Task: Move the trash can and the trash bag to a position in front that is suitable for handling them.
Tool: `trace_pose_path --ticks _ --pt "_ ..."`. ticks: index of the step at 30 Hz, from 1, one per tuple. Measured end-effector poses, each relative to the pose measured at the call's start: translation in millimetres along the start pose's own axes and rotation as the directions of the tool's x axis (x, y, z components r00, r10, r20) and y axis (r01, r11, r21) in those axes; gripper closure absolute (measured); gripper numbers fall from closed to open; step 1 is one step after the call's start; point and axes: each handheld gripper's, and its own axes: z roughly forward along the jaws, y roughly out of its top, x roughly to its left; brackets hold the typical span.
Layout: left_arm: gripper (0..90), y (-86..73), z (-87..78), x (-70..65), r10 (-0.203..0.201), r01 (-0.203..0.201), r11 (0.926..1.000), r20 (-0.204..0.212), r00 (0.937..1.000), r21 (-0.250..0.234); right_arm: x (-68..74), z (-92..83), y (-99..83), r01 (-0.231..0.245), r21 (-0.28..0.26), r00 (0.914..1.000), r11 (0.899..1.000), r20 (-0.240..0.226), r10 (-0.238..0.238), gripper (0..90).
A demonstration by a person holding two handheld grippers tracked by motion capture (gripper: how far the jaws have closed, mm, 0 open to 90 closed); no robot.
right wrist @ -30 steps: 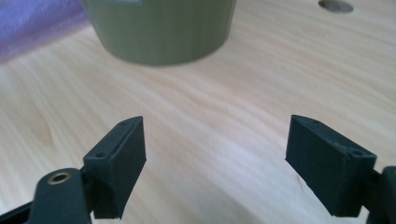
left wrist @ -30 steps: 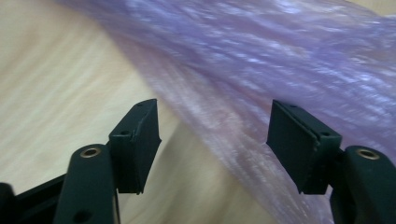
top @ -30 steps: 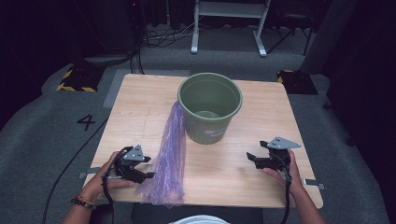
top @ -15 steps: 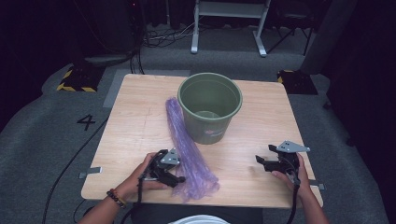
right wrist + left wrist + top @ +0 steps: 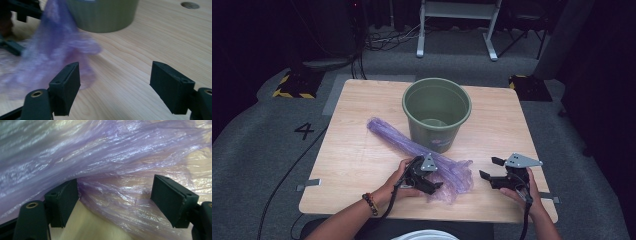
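A long crumpled purple plastic bag (image 5: 412, 146) lies slantwise on the wooden table (image 5: 357, 165), running from left of the green bucket (image 5: 436, 112) to a bunched end at the front middle. My left gripper (image 5: 435, 186) rests on that bunched end. In the left gripper view its jaws have just been opening and stand wide, with loose purple bag film (image 5: 117, 192) between the pads and not pinched. My right gripper (image 5: 491, 168) hovers open just right of the bag's end. Bare wood lies between its jaws (image 5: 116, 85), with the bag (image 5: 57, 55) to their left and the bucket (image 5: 102, 15) ahead.
The bucket stands upright at the table's middle back, with the bag passing in front of its left side. A round hole (image 5: 190, 5) is in the tabletop beyond the right gripper. Dark floor, cables and a metal stand (image 5: 457, 20) surround the table.
My left hand has swept right along the front edge, dragging the bag's near end toward the right gripper, so the bag now lies diagonally. Its jaws have widened. The right hand has barely shifted.
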Motion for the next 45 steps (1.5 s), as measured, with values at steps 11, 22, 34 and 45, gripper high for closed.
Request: trace_pose_path --ticks 11,22,34,45 --pt "17.8 -1.8 -32.9 5.1 0.002 -0.003 0.9986 -0.024 0.9997 -0.053 24.1 26.0 3.1 0.085 0.010 0.9960 0.996 -0.031 -0.084 48.7" --pt "16.1 -42.4 -100.0 40.7 -0.040 0.024 0.9925 -0.132 0.9904 -0.120 17.8 40.3 1.3 0.106 0.070 0.9944 0.992 -0.002 -0.106 84.4" --pt "26.8 -67.5 -110.3 108.8 -0.074 0.055 0.9943 -0.219 0.9730 -0.091 19.6 22.6 9.3 0.048 -0.025 0.9945 0.999 -0.093 -0.050 31.9" --pt "60.5 -62.0 -88.7 116.0 -0.052 0.050 0.9986 -0.162 0.9855 -0.015 40.0 49.4 2.3 0.183 0.137 0.9760 0.973 -0.144 -0.163 75.1"
